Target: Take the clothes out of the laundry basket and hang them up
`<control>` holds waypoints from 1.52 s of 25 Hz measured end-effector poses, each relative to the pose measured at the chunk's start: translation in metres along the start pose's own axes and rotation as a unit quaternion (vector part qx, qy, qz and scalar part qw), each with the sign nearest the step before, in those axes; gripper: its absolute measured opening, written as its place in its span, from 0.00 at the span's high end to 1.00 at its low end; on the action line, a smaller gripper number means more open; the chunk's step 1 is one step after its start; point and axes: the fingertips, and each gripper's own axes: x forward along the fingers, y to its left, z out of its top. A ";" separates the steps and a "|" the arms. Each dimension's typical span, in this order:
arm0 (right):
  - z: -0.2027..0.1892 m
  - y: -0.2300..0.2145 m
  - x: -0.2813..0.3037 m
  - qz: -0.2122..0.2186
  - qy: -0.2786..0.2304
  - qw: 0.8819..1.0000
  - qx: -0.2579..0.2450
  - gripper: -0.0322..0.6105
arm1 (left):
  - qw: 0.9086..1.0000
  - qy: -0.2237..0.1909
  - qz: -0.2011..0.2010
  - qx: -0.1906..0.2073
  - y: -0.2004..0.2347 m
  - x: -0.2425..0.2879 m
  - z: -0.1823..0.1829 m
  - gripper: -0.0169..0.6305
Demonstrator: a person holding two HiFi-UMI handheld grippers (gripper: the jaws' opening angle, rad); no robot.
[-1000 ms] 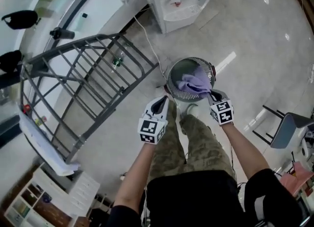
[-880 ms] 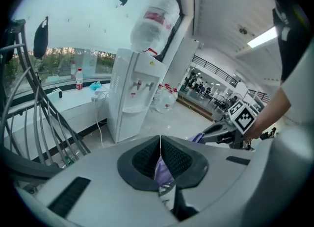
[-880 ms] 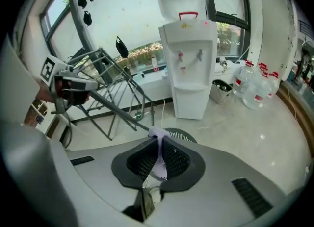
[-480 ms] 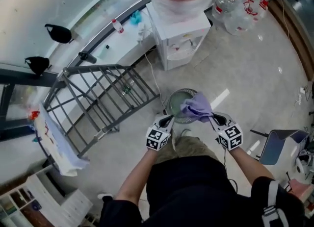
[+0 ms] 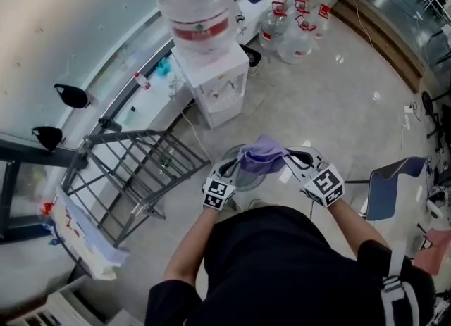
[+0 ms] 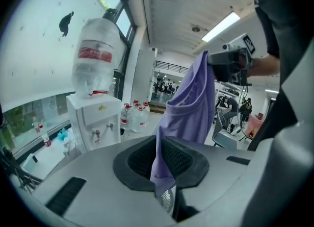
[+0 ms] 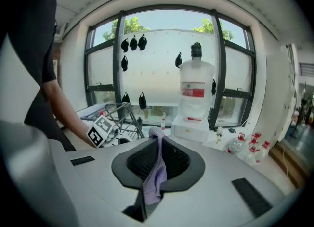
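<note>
A purple garment [image 5: 261, 154] hangs stretched between my two grippers, above the round laundry basket [image 5: 243, 179] on the floor. My left gripper [image 5: 232, 167] is shut on its left edge, and the cloth [image 6: 189, 108] runs up from those jaws toward the right gripper [image 6: 230, 66]. My right gripper [image 5: 287, 157] is shut on the other edge, where a purple fold [image 7: 156, 172] lies pinched between its pads. The left gripper's marker cube [image 7: 100, 133] shows in the right gripper view. The grey drying rack [image 5: 134, 170] stands to the left of the basket.
A white water dispenser [image 5: 211, 85] with a big bottle stands behind the basket, and several spare bottles [image 5: 292, 32] beyond it. A grey chair [image 5: 387, 191] is at the right. A low white shelf [image 5: 84, 240] sits by the rack's near end. Windows run along the left wall.
Both grippers have risen with the purple garment, lifting it out of the basket and spreading it. The head view has tilted up toward the dispenser and bottles.
</note>
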 end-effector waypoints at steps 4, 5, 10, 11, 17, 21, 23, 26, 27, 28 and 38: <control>0.019 0.003 -0.022 -0.017 -0.012 0.999 -0.043 0.92 | 0.998 -0.001 -0.055 0.019 -0.020 0.023 0.014 0.70; 0.021 0.003 -0.026 -0.020 -0.017 0.999 -0.044 0.92 | 0.997 -0.001 -0.071 0.024 -0.027 0.026 0.018 0.68; 0.025 -0.005 -0.049 -0.041 -0.033 0.998 -0.036 0.92 | 0.993 -0.004 -0.110 0.033 -0.061 0.028 0.023 0.92; 0.025 -0.008 -0.054 -0.044 -0.036 0.998 -0.034 0.92 | 0.993 -0.010 -0.113 0.025 -0.066 0.025 0.024 0.93; 0.012 -0.029 -0.083 -0.060 -0.041 0.997 -0.034 0.92 | 0.997 -0.055 -0.054 -0.010 -0.067 -0.025 0.048 0.95; 0.004 -0.027 -0.086 -0.042 -0.047 0.997 -0.052 0.92 | 0.993 -0.100 0.053 -0.021 -0.046 -0.081 0.082 0.95; 0.005 -0.019 -0.087 -0.023 -0.058 0.996 -0.061 0.92 | 0.988 -0.114 0.102 -0.012 -0.044 -0.110 0.099 0.95; 0.014 -0.002 -0.086 0.010 -0.083 0.995 -0.059 0.92 | 0.976 -0.128 0.178 -0.010 -0.044 -0.151 0.113 0.95; 0.021 0.006 -0.082 0.024 -0.093 0.994 -0.055 0.92 | 0.970 -0.135 0.203 -0.012 -0.043 -0.168 0.118 0.95; 0.031 0.013 -0.078 0.039 -0.103 0.992 -0.054 0.92 | 0.963 -0.144 0.226 -0.014 -0.041 -0.185 0.124 0.95; 0.149 0.103 -0.060 0.144 -0.197 0.968 -0.064 0.92 | 0.891 -0.265 0.370 -0.007 -0.030 -0.350 0.187 0.95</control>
